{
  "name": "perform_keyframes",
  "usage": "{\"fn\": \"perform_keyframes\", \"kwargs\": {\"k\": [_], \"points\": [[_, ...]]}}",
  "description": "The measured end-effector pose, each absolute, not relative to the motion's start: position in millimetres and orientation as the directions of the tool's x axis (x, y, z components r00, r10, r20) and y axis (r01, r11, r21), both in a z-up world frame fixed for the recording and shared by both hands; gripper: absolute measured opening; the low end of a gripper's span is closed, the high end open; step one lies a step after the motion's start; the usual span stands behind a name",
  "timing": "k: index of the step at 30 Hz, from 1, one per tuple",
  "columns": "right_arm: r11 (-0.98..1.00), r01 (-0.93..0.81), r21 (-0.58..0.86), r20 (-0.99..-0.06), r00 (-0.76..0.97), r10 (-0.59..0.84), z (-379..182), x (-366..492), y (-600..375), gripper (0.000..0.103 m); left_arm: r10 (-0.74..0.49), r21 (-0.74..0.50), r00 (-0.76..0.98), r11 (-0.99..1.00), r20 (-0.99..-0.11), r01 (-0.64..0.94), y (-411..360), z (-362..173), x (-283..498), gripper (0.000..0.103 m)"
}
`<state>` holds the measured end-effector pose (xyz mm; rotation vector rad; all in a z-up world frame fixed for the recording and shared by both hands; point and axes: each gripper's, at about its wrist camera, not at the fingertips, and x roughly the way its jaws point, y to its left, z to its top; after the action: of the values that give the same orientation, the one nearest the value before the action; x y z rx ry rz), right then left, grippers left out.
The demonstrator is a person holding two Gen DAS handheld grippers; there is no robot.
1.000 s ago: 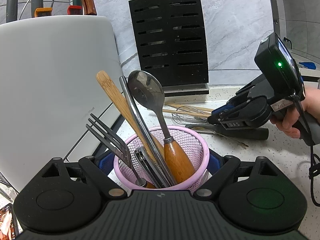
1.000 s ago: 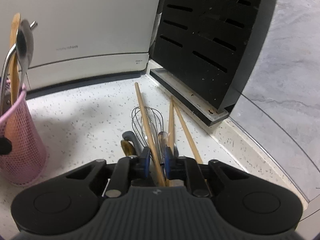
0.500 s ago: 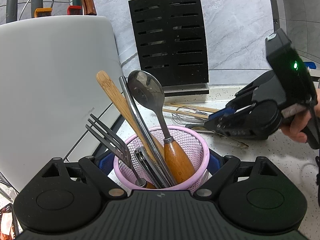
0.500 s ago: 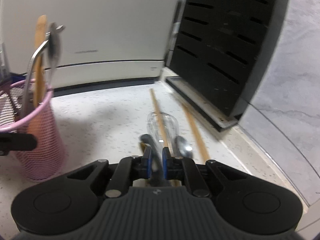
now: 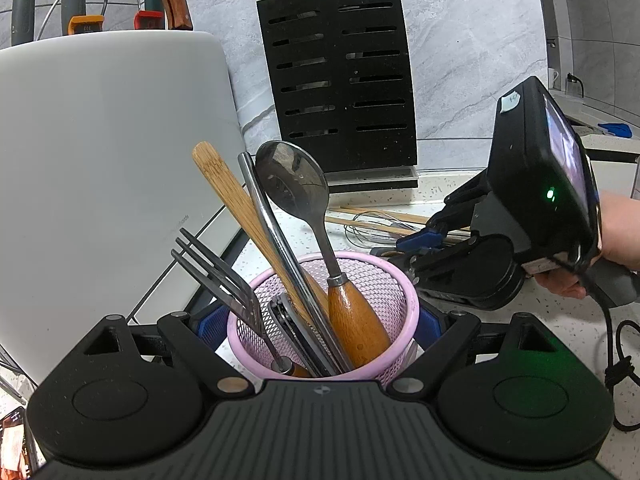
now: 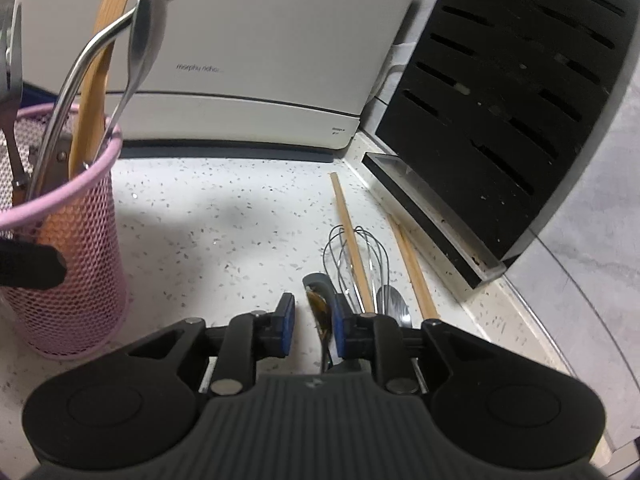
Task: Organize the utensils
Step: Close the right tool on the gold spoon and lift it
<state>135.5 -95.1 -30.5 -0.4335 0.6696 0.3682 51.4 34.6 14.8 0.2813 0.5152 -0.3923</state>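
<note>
My left gripper (image 5: pixel 322 320) is shut on a pink mesh holder (image 5: pixel 394 292) that stands on the counter. It holds a wooden-handled spoon (image 5: pixel 294 178), a fork (image 5: pixel 212 260), a bamboo spatula (image 5: pixel 232 196) and a steel handle. The holder also shows in the right wrist view (image 6: pixel 72 272). My right gripper (image 6: pixel 312 314) is open, low over loose utensils on the counter: a wire whisk (image 6: pixel 358 252), two chopsticks (image 6: pixel 348 228), a spoon (image 6: pixel 394 304) and a dark-handled utensil (image 6: pixel 318 300) that lies between the jaws. The right gripper shows in the left wrist view (image 5: pixel 420 238).
A white appliance (image 5: pixel 100 168) stands at the left. A black knife block (image 5: pixel 340 80) stands against the marble wall behind the loose utensils. Knife handles and colored tools hang on the wall above. A cable (image 5: pixel 616 344) trails from the right gripper.
My right gripper was shut low over the loose utensils; it has opened, risen and swung left toward the holder. The left gripper and holder have not moved.
</note>
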Motion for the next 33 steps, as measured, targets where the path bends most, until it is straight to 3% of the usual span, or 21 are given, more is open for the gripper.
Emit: {"fn": "perform_keyframes", "kwargs": {"k": [4,12,18,27,33], "points": [[0.84,-0.454,-0.298,-0.652,0.739,0.169,-31,135,-94,0.0,-0.29,0.162,0.799,0.889,-0.526,0.429,35,15,51,0.103],[0.858,-0.437,-0.27,-0.632,0.752,0.184,-16,129,-104,0.0,-0.29,0.162,0.8,0.889,-0.526,0.429,35,15,52,0.103],[0.915,-0.388,-0.109,-0.583,0.771,0.257,9,123,-123,0.0,-0.292,0.157,0.8,0.89,-0.525,0.428,35,14,52,0.103],[0.934,-0.339,0.114,-0.448,0.821,0.353,42,102,-134,0.0,-0.313,0.155,0.791,0.879,-0.526,0.451,30,14,49,0.102],[0.923,-0.306,0.235,-0.268,0.892,0.364,64,80,-145,0.0,-0.325,0.154,0.785,0.872,-0.527,0.464,27,14,48,0.102]]}}
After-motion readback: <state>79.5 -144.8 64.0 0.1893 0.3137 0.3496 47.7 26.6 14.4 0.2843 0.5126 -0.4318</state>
